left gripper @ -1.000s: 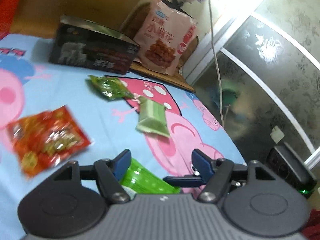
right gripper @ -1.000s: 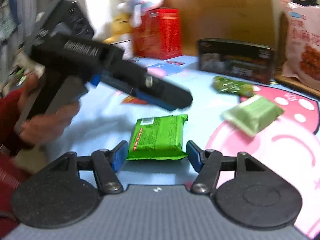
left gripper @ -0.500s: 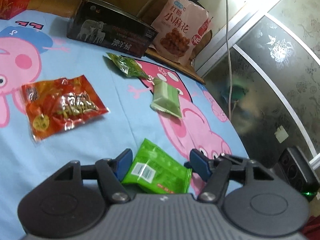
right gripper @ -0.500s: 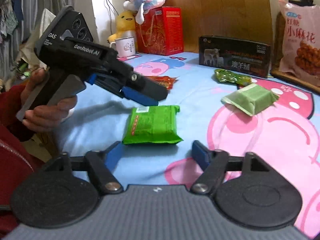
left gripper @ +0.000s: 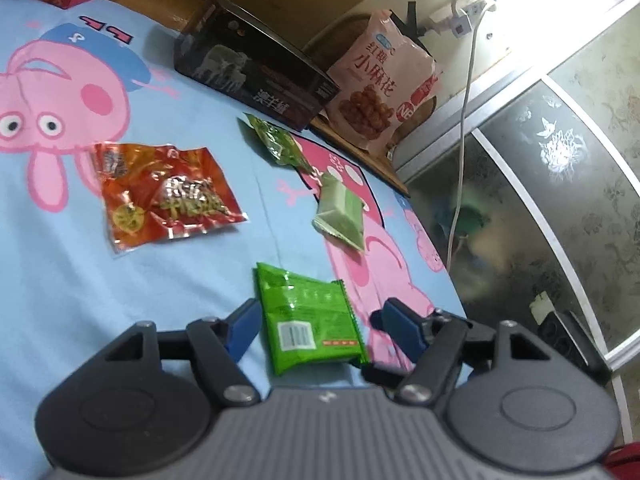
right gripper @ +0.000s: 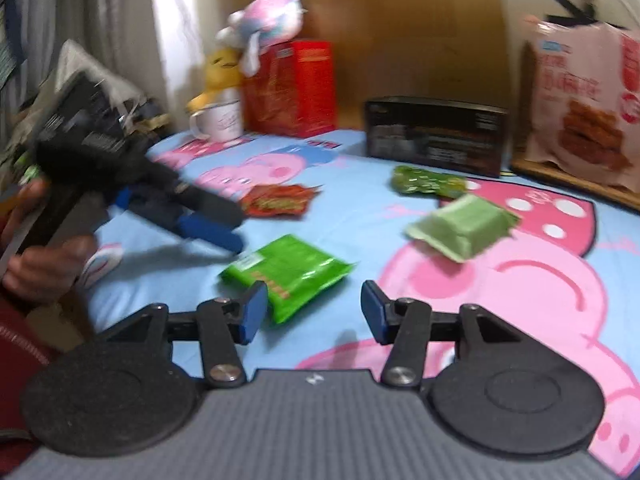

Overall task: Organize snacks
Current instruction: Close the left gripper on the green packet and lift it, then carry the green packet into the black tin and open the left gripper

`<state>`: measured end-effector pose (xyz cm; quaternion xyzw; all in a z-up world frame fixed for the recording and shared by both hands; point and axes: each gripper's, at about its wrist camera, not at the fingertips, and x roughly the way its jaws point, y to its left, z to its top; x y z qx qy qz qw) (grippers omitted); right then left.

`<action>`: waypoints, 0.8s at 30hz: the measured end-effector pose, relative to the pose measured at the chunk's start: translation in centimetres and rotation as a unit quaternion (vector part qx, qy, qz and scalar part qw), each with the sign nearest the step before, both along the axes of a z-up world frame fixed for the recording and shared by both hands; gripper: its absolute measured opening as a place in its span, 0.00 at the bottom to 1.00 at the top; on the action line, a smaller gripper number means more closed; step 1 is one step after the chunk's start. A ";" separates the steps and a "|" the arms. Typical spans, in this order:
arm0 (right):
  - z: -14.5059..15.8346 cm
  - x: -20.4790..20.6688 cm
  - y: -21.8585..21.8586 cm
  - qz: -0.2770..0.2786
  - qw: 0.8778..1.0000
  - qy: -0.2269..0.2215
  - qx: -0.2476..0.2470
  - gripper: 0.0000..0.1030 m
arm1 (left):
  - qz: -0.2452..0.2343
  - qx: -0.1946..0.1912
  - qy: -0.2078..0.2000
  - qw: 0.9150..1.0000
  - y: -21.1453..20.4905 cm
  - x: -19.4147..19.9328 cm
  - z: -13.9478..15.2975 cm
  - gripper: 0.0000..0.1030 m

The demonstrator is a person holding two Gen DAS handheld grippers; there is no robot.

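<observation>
A bright green snack packet (left gripper: 308, 320) lies flat on the blue cartoon sheet (left gripper: 80, 280), between the fingers of my left gripper (left gripper: 320, 326). Those jaws are opening; neither pad presses the packet. In the right wrist view the same packet (right gripper: 288, 272) lies just ahead of my right gripper (right gripper: 314, 308), its near corner beside the left pad. The right jaws are closing and grip nothing. My left gripper (right gripper: 234, 228), held by a hand (right gripper: 40, 268), hovers low at the packet's far left. Also on the sheet are a pale green packet (left gripper: 340, 212), a dark green one (left gripper: 276, 144) and a red-orange one (left gripper: 164, 196).
A black box (left gripper: 256, 84) and a big pink snack bag (left gripper: 384, 88) stand at the far edge. A red box (right gripper: 292, 84), a white mug (right gripper: 220, 120) and plush toys (right gripper: 264, 16) crowd the far left corner. The bed's edge drops off right, toward a glass door (left gripper: 560, 160).
My left gripper has sunk towards the sheet and rolled, so the bright green packet now lies lengthwise between its fingers. The right jaws have narrowed. In the right wrist view the packet lies more diagonal.
</observation>
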<state>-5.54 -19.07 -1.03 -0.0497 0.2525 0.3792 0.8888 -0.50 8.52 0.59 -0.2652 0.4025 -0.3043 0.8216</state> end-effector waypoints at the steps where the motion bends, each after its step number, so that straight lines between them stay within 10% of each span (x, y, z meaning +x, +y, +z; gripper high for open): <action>1: -0.2 0.0 0.5 0.004 1.000 0.002 -0.004 0.53 | -0.004 0.005 0.001 1.000 -0.4 0.1 -0.1 0.66; 13: 0.3 2.0 4.0 0.004 0.999 -0.042 -0.002 0.36 | 0.002 0.008 -0.027 1.000 0.3 1.1 1.8 0.60; 24: 4.5 12.2 6.3 -0.024 0.996 -0.075 0.049 0.36 | 0.041 0.054 -0.096 0.993 0.9 10.7 7.2 0.60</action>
